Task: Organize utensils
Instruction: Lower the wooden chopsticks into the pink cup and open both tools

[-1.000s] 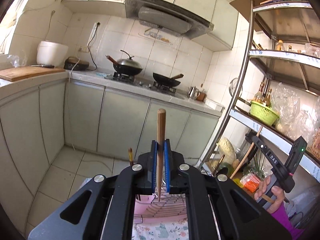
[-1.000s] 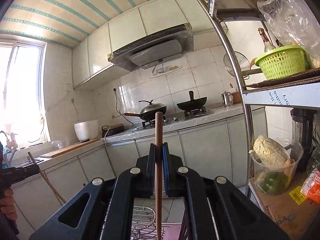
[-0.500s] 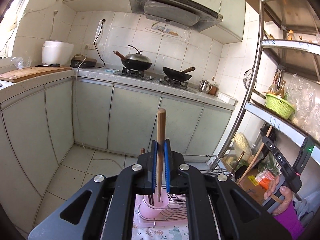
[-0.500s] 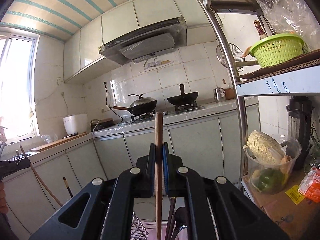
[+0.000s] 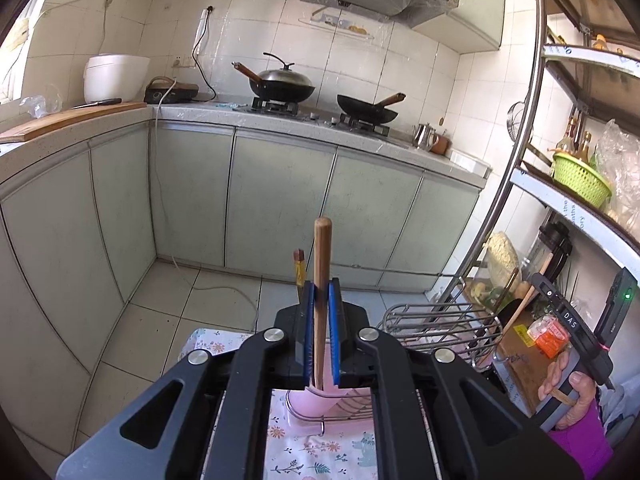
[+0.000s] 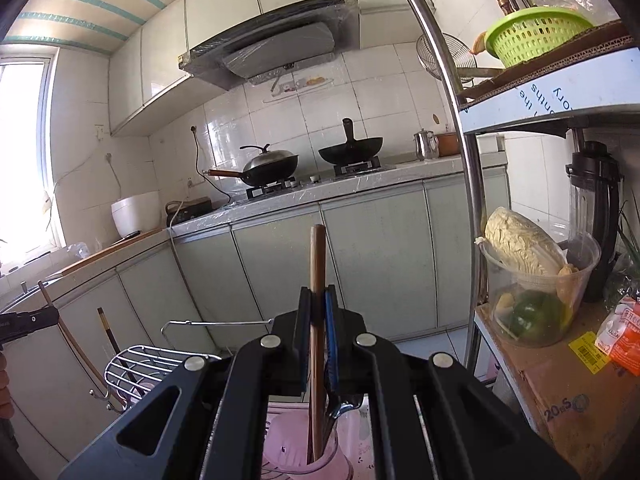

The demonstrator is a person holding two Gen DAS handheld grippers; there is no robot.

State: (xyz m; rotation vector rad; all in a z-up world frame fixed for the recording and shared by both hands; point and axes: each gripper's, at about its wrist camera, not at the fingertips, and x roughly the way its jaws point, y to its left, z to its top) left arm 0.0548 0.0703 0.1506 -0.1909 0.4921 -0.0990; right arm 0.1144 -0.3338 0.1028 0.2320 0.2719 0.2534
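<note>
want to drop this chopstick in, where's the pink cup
In the right wrist view the pink cup sits bottom centre, directly under the right gripper.

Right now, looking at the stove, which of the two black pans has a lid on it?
The left wok wears a domed lid with a loop handle; the right pan sits open beside it.

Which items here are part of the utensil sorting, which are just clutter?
In the job:
- left gripper, shut on a wooden chopstick
- right gripper, shut on a second chopstick
- pink holder cup
- wire rack

Lying about:
- lidded wok
- open wok
- rice cooker
- green basket
- cabbage tub
</note>
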